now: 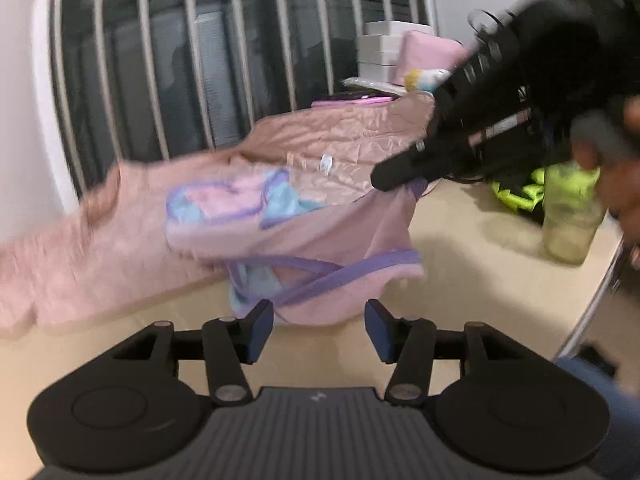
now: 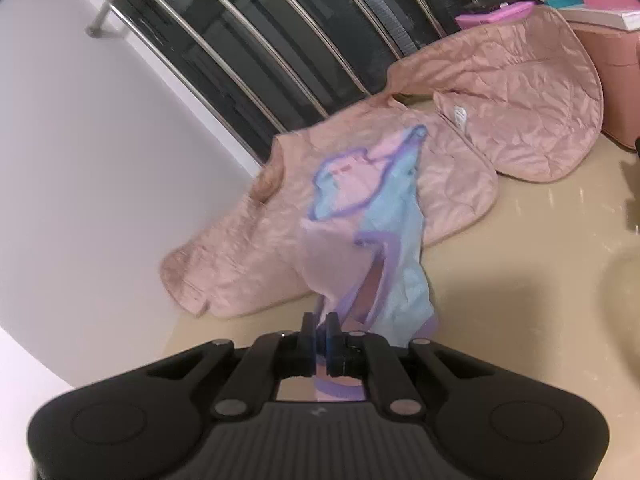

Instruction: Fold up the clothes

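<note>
Table (image 2: 520, 280): beige top, your work surface, railing bars behind it.
Jacket (image 2: 500, 120): pink quilted, spread flat across the far side of the table.
Small garment (image 2: 360, 240): pink, blue, purple trim; hangs off your right tool, its far part draped over the jacket.
Right gripper (image 2: 319, 330): your fingers are clamped together on the garment's purple edge.
Left gripper (image 1: 319, 330): your fingers stand apart, holding nothing, just short of the garment (image 1: 320, 248).
Bottle (image 1: 570, 216): yellowish, at the table's right side.

A drinking jar (image 1: 570, 216) stands near yellow-green fabric (image 1: 520, 190) on the table (image 1: 460, 240).
</note>
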The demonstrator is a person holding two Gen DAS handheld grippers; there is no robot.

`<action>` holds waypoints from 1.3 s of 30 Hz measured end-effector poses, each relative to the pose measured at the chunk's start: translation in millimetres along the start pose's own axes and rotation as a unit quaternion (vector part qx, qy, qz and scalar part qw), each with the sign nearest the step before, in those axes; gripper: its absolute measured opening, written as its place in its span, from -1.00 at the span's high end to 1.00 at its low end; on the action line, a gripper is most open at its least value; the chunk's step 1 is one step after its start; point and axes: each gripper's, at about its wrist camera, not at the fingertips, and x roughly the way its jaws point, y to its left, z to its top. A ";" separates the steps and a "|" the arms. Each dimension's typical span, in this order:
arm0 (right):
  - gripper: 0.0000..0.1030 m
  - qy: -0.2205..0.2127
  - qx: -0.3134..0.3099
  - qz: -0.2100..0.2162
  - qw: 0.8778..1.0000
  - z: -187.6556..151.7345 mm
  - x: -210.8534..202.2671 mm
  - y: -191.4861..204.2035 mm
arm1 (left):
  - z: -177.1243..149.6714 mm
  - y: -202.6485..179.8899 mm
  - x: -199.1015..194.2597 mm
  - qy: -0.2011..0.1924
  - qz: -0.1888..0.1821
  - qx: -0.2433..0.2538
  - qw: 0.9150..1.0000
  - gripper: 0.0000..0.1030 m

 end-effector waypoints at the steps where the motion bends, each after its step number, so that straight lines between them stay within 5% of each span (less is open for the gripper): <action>1: 0.93 -0.001 -0.005 0.001 1.000 0.6 -4.0 2.8 | 1.7 -3.7 1.5 -0.007 -0.004 0.020 1.000 0.00; 7: 0.93 0.016 -0.019 0.005 1.000 -1.8 -14.8 2.4 | 5.1 -21.9 22.9 -0.009 -0.093 0.148 0.985 0.00; 8: 0.93 0.020 -0.020 0.001 1.000 -2.6 -13.2 -0.3 | 5.3 -24.5 28.0 -0.003 -0.100 0.168 0.981 0.20; 9: 0.92 0.026 -0.018 -0.003 0.999 -3.1 -11.0 -2.7 | 5.1 -24.4 33.8 0.008 -0.104 0.177 0.979 0.80; 11: 0.82 0.023 -0.032 -0.023 0.999 -5.4 -9.1 -4.2 | 4.9 -23.7 43.7 0.029 -0.110 0.192 0.975 0.93; 14: 0.56 0.010 -0.092 -0.063 0.994 -12.4 -11.0 2.1 | 7.7 -18.3 38.0 0.020 -0.087 0.186 0.978 0.93; 18: 0.42 0.021 -0.227 -0.068 0.971 -37.6 -9.0 21.3 | 8.1 -17.1 28.0 0.007 0.014 0.198 0.980 0.91; 22: 0.50 0.021 -0.346 -0.032 0.938 -76.2 5.5 40.2 | 15.0 4.0 22.3 0.026 -0.019 0.128 0.991 0.89; 25: 0.65 0.031 -0.364 -0.028 0.931 -92.4 27.0 51.8 | 19.4 31.5 23.5 0.055 -0.062 0.039 0.996 0.89; 28: 0.68 0.027 -0.383 -0.024 0.923 -93.9 41.6 55.3 | 20.2 65.1 32.9 0.094 -0.081 -0.063 0.990 0.89; 33: 0.65 -0.050 -0.444 -0.135 0.884 -98.8 50.7 71.6 | 12.4 111.0 44.9 0.125 -0.047 -0.198 0.971 0.89; 37: 0.74 0.024 -0.476 -0.014 0.879 -113.6 51.3 79.8 | 5.8 123.7 50.0 0.128 -0.049 -0.226 0.964 0.89; 39: 0.74 0.042 -0.486 0.004 0.873 -116.1 62.3 83.6 | 5.6 119.4 50.6 0.129 -0.051 -0.217 0.966 0.89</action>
